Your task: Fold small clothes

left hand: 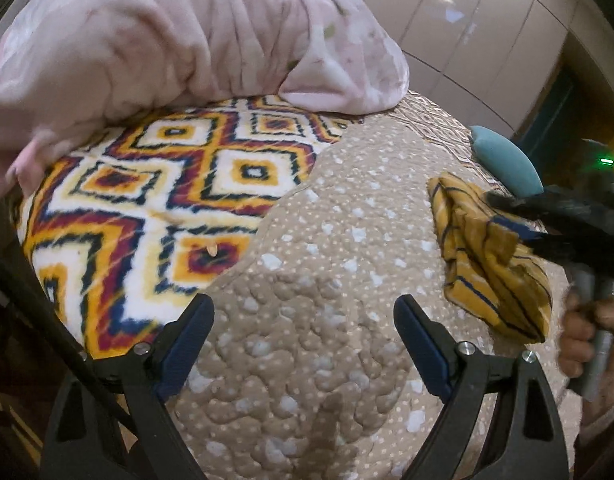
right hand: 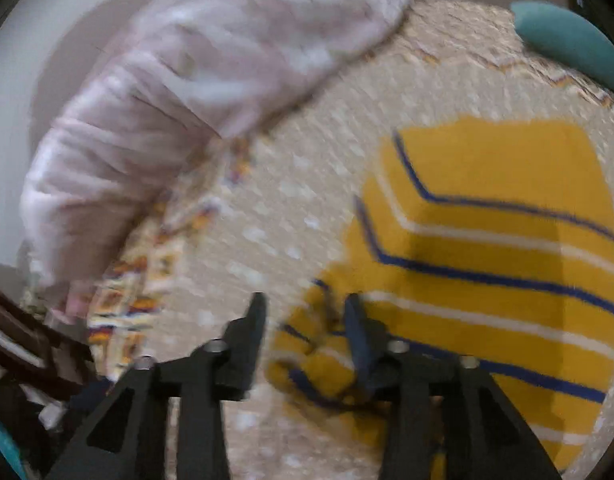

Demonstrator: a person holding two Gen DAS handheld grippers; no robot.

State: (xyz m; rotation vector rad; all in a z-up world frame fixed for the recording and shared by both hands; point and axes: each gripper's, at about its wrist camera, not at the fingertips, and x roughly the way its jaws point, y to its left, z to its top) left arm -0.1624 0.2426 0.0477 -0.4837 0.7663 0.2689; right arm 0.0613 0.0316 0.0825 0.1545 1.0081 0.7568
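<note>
A yellow garment with blue and white stripes lies on the beige quilted bedspread, rumpled in the left wrist view. My right gripper hovers at its near left corner with the jaws partly apart. A bunched fold lies between them against the right finger, and bedspread shows between the tips. This view is blurred. In the left wrist view the right gripper shows as a dark blur over the garment. My left gripper stands wide open over bare bedspread, well left of the garment.
A pink fleece blanket is heaped at the back of the bed. A diamond-patterned blanket covers the left part. A teal cushion sits at the far right edge. A hand grips the right gripper's handle.
</note>
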